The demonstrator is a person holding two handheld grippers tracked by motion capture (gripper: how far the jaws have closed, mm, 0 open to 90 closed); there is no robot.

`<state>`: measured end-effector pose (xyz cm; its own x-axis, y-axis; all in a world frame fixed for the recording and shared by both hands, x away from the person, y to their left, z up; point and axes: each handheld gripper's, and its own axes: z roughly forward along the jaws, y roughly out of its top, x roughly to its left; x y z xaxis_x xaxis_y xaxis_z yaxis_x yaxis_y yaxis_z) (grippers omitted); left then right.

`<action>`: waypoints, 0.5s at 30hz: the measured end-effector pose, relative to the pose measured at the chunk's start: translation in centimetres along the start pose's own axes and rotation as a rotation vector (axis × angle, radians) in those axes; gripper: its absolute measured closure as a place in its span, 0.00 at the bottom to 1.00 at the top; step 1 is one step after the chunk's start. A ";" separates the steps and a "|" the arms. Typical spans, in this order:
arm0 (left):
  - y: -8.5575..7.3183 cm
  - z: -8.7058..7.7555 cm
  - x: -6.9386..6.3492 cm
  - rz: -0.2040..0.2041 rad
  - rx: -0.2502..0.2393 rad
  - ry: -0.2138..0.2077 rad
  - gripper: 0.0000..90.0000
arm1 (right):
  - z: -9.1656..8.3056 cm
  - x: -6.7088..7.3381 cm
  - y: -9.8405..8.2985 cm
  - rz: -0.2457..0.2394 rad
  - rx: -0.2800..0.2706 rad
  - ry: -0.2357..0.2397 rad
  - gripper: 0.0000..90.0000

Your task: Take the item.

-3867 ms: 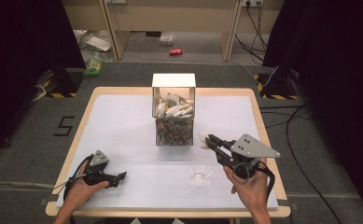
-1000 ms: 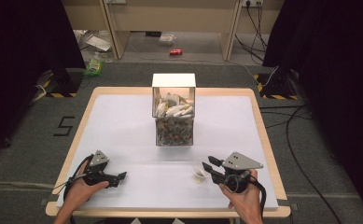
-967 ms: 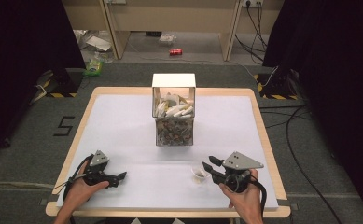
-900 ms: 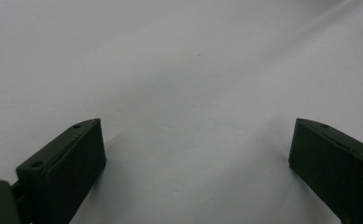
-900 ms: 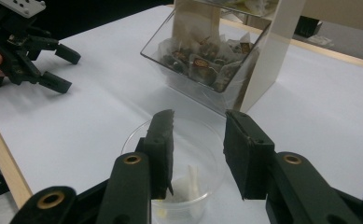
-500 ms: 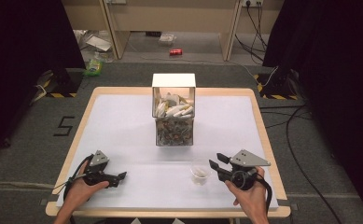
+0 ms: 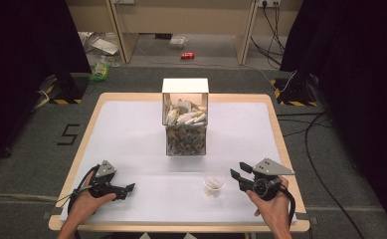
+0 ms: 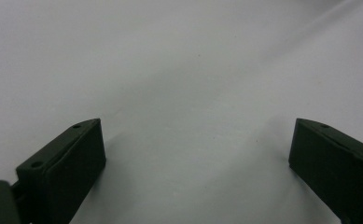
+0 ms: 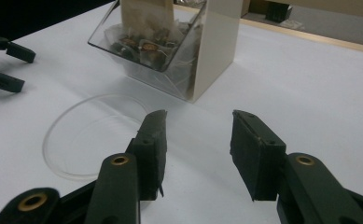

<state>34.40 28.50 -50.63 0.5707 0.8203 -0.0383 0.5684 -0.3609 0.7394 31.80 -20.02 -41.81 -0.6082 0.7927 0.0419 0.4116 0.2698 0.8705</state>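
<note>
Now the right gripper (image 7: 237, 176) is sitting at the near right of the table (image 7: 131, 124), its jaws partly apart with nothing between them; they have just been opening. Just beside it, toward the middle, a small clear cup (image 7: 214, 184) is standing upright on the white tabletop, apart from the jaws. The left gripper (image 7: 130, 187) is resting at the near left, jaws standing wide over bare table. Behind the cup a clear box (image 7: 185, 130) is holding wrapped packets. On the floor left of the table, a mark is reading "5" (image 7: 68, 135); no other writing is legible.
</note>
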 end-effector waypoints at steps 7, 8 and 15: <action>0.0 0.0 0.0 -0.003 -0.003 -0.001 0.03 | 0.3 -1.3 -0.9 0.030 0.025 -0.034 0.54; 0.0 0.0 0.0 -0.003 -0.003 0.000 0.03 | 0.4 -1.5 -1.0 0.034 0.029 -0.038 0.53; 0.0 0.0 0.0 -0.003 -0.003 0.000 0.03 | 0.7 -2.7 -2.0 0.070 0.060 -0.055 0.48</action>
<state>34.39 28.45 -50.66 0.5690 0.8214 -0.0405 0.5681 -0.3569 0.7415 33.10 -22.28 -44.05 -0.5392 0.8390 0.0729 0.4926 0.2439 0.8354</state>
